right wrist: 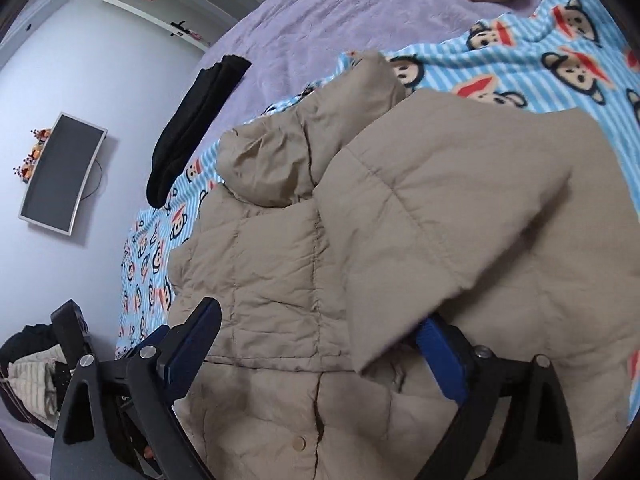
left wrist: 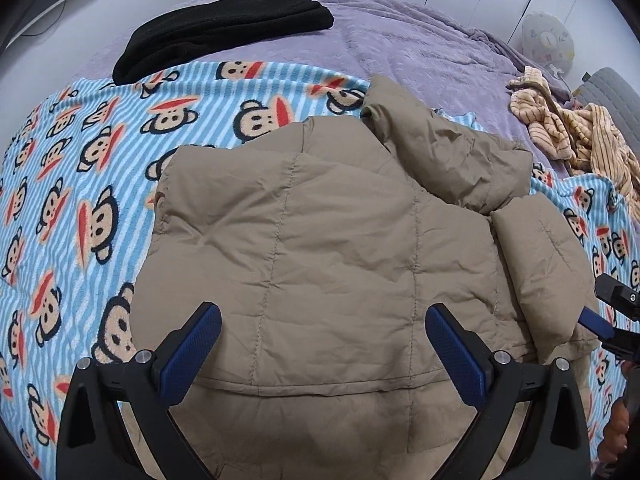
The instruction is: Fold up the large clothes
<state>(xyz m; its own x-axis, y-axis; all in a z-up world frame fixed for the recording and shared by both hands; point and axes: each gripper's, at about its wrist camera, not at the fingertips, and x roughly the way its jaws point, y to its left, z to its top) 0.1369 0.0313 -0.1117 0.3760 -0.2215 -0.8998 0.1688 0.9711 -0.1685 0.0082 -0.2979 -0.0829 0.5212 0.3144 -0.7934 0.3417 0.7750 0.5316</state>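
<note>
A tan quilted puffer jacket (left wrist: 328, 240) lies on a blue striped monkey-print blanket (left wrist: 80, 184), one side folded over its body, its hood (left wrist: 452, 152) bunched at the far right. My left gripper (left wrist: 322, 340) hangs open and empty just above the jacket's near hem. My right gripper (right wrist: 320, 344) is open over the jacket (right wrist: 400, 220); a folded sleeve flap (right wrist: 420, 288) lies over its right finger (right wrist: 440, 356). In the left wrist view the right gripper's blue fingertip (left wrist: 596, 324) shows at the jacket's right edge.
A folded black garment (left wrist: 224, 28) lies on the purple bedspread (left wrist: 420, 48) beyond the blanket. A crumpled cream striped garment (left wrist: 572, 128) lies at the far right. A wall screen (right wrist: 60, 172) and a pile of clothes (right wrist: 28, 376) are off the bed's left side.
</note>
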